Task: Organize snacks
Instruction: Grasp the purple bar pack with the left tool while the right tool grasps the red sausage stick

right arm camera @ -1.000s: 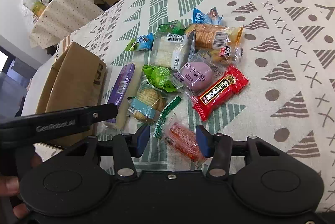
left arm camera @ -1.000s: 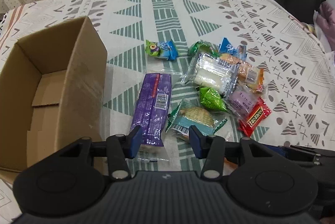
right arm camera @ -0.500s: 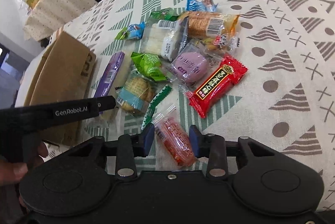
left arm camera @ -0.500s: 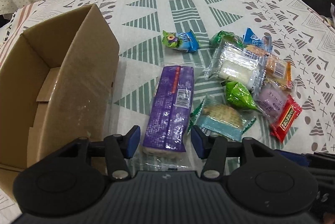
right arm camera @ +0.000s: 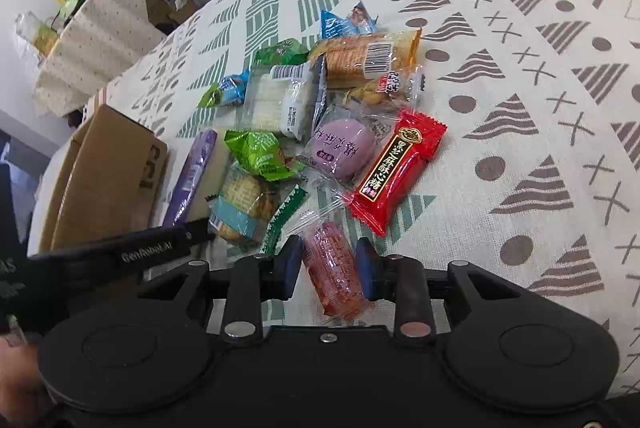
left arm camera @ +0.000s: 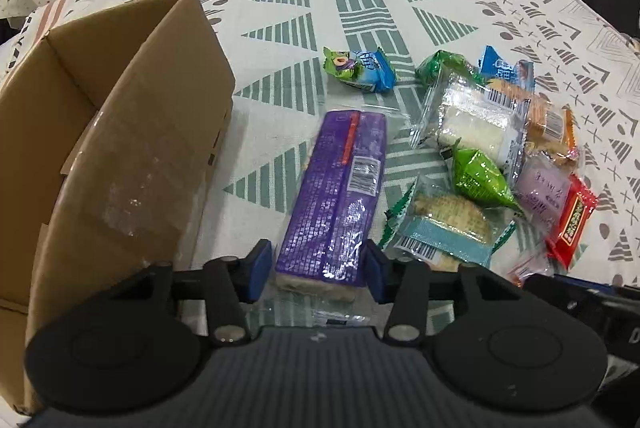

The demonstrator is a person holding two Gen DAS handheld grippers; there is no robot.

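Between the blue pads of the left gripper [left arm camera: 318, 266] lies the near end of the purple packet [left arm camera: 338, 199], jaws open around it; bare cloth separates it from the cardboard box [left arm camera: 132, 131]; from the right wrist, the right gripper [right arm camera: 328, 264] straddles a red-orange sachet [right arm camera: 334, 274], jaws narrow, not clearly pressing; open tablecloth [right arm camera: 540, 107] lies rightward.

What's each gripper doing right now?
Left gripper: open, straddling the purple pack.
Right gripper: open, straddling the pink snack.

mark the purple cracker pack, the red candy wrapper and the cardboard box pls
purple cracker pack [left arm camera: 336, 195]: left wrist view, middle of its top face.
red candy wrapper [right arm camera: 396, 169]: right wrist view, centre of the printed label.
cardboard box [left arm camera: 132, 163]: left wrist view, outer side wall.
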